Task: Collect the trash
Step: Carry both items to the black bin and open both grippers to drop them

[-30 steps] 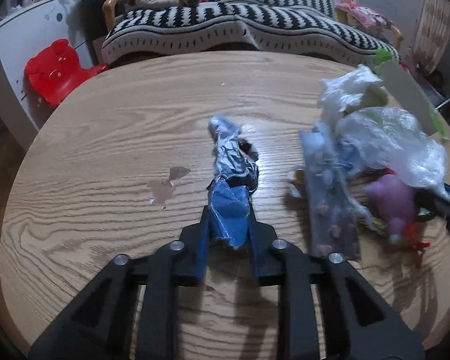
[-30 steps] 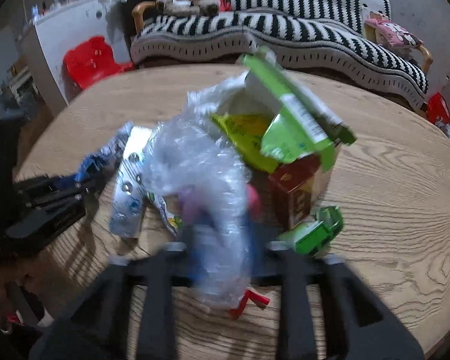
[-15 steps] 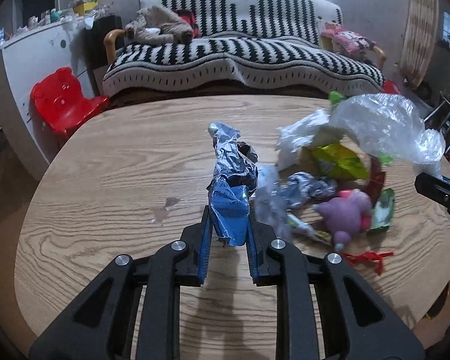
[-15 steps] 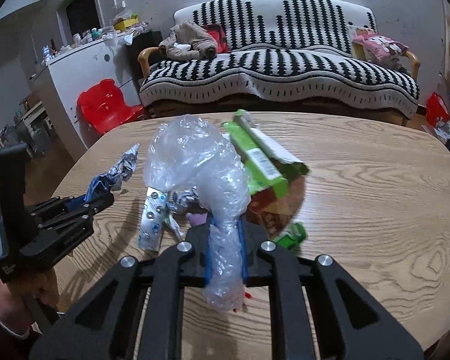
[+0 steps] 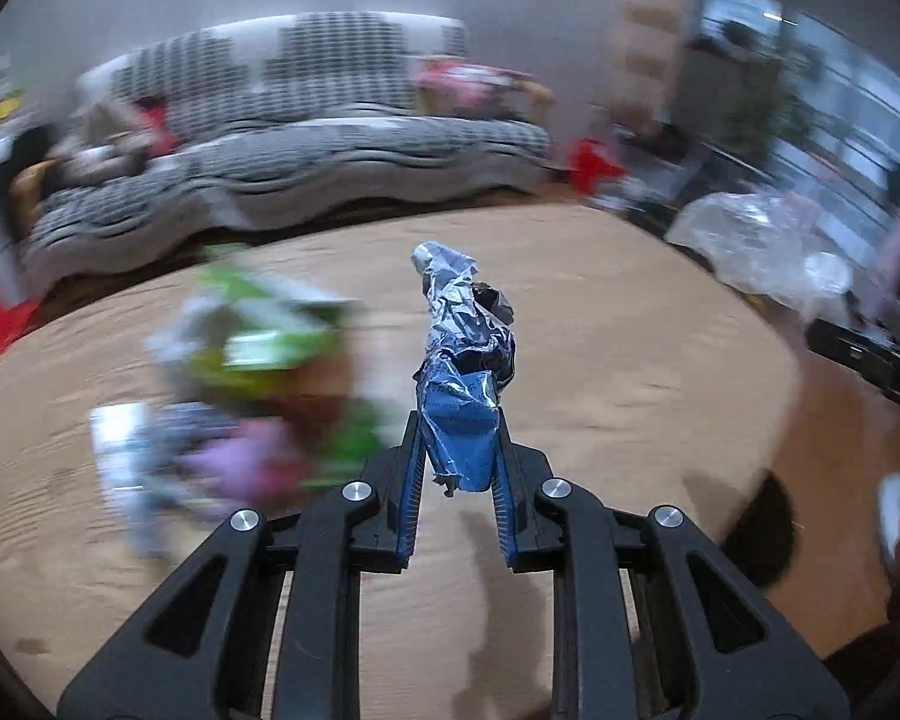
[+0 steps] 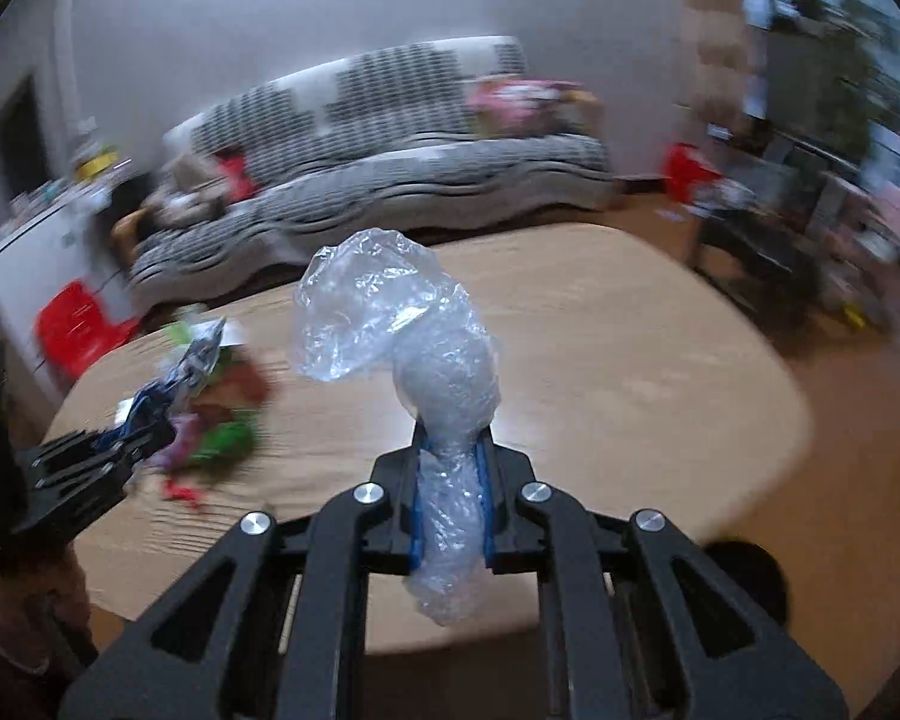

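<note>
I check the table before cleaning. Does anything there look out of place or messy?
Yes. A loose pile of litter, green packaging and something purple, lies scattered on the wooden table; blur hides details. The left gripper holds a crumpled blue foil wrapper, the right gripper a clear plastic bag.

Crinkled foil wrapper [image 5: 463,360], wood-grain table [image 5: 630,372]

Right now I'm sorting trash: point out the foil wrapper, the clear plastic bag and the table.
foil wrapper [image 5: 462,360], left wrist view, crumpled middle.
clear plastic bag [image 6: 390,312], right wrist view, puffed upper part.
table [image 6: 630,372], right wrist view, bare wood top.
</note>
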`<state>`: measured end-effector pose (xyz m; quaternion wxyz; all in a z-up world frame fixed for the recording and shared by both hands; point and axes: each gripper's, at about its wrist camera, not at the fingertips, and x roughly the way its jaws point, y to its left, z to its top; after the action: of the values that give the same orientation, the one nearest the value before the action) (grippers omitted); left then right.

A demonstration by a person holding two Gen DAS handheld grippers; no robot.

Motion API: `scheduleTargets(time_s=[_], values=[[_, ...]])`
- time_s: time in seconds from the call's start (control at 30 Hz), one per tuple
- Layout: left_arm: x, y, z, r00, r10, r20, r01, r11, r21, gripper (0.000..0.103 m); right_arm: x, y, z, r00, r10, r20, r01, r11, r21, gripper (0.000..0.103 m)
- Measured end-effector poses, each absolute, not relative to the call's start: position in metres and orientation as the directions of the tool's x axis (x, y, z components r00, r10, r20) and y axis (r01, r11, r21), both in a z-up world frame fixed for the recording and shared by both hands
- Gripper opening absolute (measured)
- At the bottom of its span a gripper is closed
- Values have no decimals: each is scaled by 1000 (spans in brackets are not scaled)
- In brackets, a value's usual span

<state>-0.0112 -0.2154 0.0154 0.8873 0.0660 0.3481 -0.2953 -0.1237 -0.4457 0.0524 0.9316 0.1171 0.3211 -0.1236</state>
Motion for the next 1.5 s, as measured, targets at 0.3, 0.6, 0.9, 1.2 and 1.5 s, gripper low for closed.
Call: scheduleTargets(time_s=[0.3, 0.6, 0.9, 1.2, 1.5], values=[[-124, -412, -22, 226, -689, -689, 876, 454, -166, 20, -259, -583, -6, 600, -329, -729, 618, 770, 162, 14], [-168, -511, -122, 7, -583, -813, 930, 303, -209, 20, -322, -657, -93, 432, -171, -886, 741, 626, 241, 14], [-143, -558, -164, -12, -531, -847, 921, 324, -216, 20, -306, -667, -110, 419, -103, -902, 744, 609, 276, 14], [-147, -573, -168, 34, -516, -856, 911, 369, -186, 61, -295, -675, -112, 411, -116, -904, 751, 605, 264, 63], [-147, -565, -152, 37, -535, -844, 916, 356, -186, 78, -296, -670, -99, 423, -155, -893, 756, 603, 254, 71]])
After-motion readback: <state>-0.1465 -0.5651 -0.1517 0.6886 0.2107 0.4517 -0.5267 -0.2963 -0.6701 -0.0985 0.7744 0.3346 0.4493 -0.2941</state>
